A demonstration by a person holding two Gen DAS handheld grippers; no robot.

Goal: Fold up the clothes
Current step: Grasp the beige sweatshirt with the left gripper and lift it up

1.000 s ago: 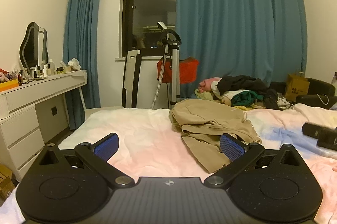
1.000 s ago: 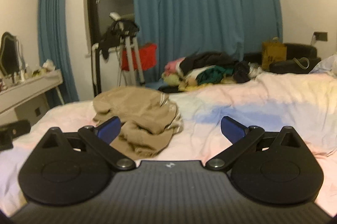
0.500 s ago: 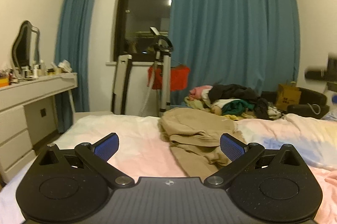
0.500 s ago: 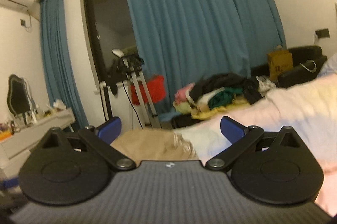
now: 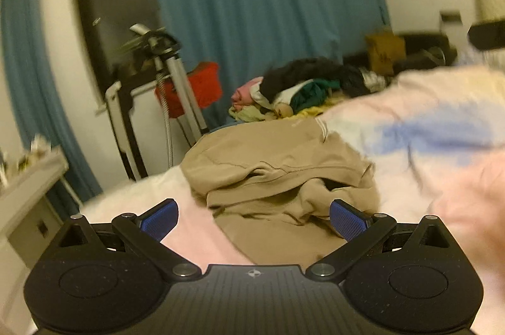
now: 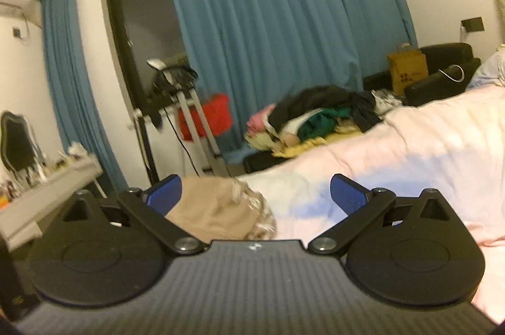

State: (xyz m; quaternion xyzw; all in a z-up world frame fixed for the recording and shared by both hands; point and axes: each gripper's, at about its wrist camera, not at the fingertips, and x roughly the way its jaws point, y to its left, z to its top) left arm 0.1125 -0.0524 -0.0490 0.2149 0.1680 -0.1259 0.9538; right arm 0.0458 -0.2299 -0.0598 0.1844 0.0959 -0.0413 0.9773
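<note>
Claws are both sitting nearest the lenses, and neither is carrying anything: the left claw (image 5: 254, 216) is spreading its blue pads (image 5: 346, 223) wide over the near edge of the garment, and the right claw (image 6: 256, 194) is likewise gaping, with only bedding and a corner of cloth showing in its gap. Just beyond the left claw, the tan garment (image 5: 284, 174) is lying rumpled in a heap on the bed (image 5: 442, 126), its folds bunching over one another and a seam running across its upper layer; from the right wrist view it is showing low and to the left (image 6: 217, 210), partly hidden behind that claw's left finger. By my judgement the work is sitting at the approach stage, with no fold made and no hold taken. What the next move is calling for, I think, is bringing each claw down onto a separate edge or corner of the heap, pinching a single layer, and lifting to shake the piece flat. Farther off, a pile of mixed clothes (image 5: 300, 92) is waiting past the end of the bed, and blue curtains (image 6: 284, 29) are hanging behind a garment steamer stand (image 5: 164, 76).
</note>
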